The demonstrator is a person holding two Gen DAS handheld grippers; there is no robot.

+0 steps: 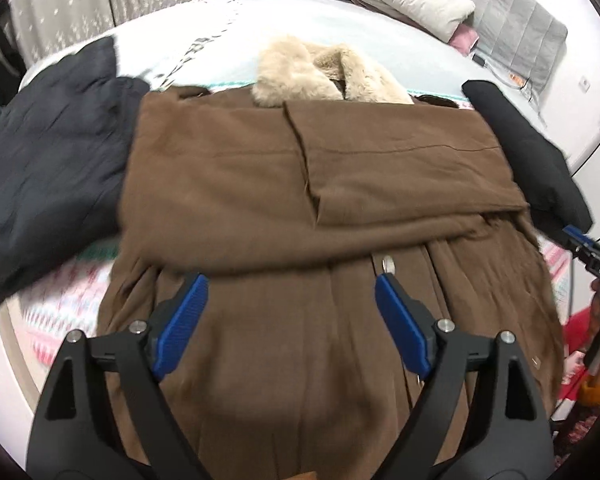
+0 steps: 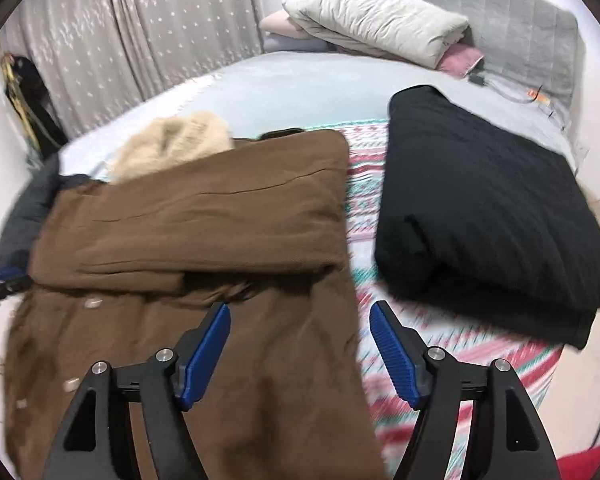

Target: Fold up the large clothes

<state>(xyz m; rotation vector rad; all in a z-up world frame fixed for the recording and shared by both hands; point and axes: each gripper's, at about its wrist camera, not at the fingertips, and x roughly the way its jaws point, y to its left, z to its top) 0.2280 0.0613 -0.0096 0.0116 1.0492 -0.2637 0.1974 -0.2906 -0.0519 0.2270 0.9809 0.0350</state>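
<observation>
A brown coat (image 1: 300, 184) with a cream fur collar (image 1: 312, 76) lies on the bed, its sleeves folded across the chest. My left gripper (image 1: 292, 292) is open and empty, hovering over the coat's lower half. The coat also shows in the right wrist view (image 2: 188, 216), with its fur collar (image 2: 176, 140) at the far end. My right gripper (image 2: 300, 320) is open and empty above the coat's right edge. The right gripper's tip shows at the right edge of the left wrist view (image 1: 592, 256).
A dark grey garment (image 1: 48, 160) lies left of the coat. A folded black garment (image 2: 484, 208) lies to its right on the patterned bedspread (image 2: 460, 352). Folded bedding (image 2: 376, 20) and a grey headboard (image 2: 528, 28) stand at the far end. A curtain (image 2: 140, 28) hangs behind.
</observation>
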